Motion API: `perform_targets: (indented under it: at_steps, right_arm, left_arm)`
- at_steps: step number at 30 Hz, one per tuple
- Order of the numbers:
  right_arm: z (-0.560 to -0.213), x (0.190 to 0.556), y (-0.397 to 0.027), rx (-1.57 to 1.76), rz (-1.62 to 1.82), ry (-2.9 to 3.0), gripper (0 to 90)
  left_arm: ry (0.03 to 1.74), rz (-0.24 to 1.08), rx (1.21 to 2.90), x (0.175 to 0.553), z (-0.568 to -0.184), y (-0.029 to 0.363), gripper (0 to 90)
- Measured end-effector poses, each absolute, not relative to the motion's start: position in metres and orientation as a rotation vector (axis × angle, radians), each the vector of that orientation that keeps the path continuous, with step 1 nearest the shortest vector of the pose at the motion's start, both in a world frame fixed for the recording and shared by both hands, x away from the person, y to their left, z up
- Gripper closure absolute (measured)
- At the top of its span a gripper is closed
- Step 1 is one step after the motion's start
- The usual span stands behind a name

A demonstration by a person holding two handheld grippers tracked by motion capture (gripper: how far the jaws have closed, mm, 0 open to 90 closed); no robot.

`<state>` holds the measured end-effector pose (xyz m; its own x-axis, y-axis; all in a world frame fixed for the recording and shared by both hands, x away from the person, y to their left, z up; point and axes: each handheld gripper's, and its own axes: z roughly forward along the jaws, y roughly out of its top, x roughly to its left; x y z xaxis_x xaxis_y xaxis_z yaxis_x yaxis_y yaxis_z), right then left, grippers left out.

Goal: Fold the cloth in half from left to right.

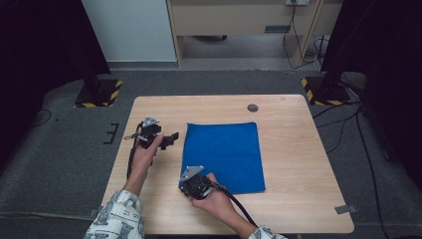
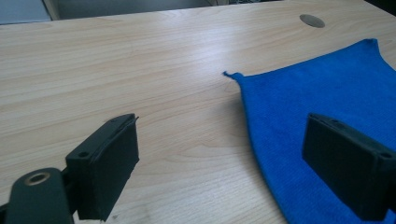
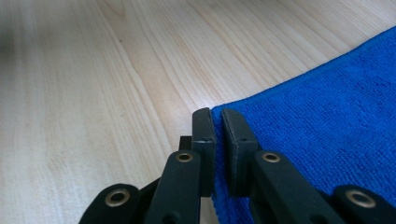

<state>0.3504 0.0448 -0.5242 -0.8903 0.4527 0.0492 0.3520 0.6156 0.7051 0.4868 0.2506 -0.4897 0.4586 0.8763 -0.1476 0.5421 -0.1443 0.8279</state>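
A blue cloth (image 1: 224,154) lies flat in the middle of the wooden table (image 1: 298,164). My right gripper (image 1: 188,185) sits at the cloth's near left corner. In the right gripper view, my right gripper (image 3: 218,116) has its jaws pressed together on the edge of the blue cloth (image 3: 336,107). My left gripper (image 1: 170,140) is held just left of the cloth's left edge, near its far corner. In the left gripper view, my left gripper (image 2: 224,135) stands open, one jaw over bare wood and the other over the blue cloth (image 2: 327,88), with nothing between them.
A round grey cap (image 1: 253,107) is set into the table beyond the cloth. Bare wood runs to the right of the cloth and along the back. Two black stands with striped bases (image 1: 97,94) (image 1: 323,89) rest on the floor behind the table, and cables trail at the right.
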Motion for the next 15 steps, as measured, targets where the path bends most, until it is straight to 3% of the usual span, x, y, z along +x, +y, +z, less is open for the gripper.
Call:
perform_targets:
  at_steps: [15]
  right_arm:
    - [-0.522, 0.328, 0.057, 0.65, 1.186, 2.722, 84.2]
  left_arm:
    - [1.193, 0.425, 1.905, 0.506, -0.502, 0.224, 17.2]
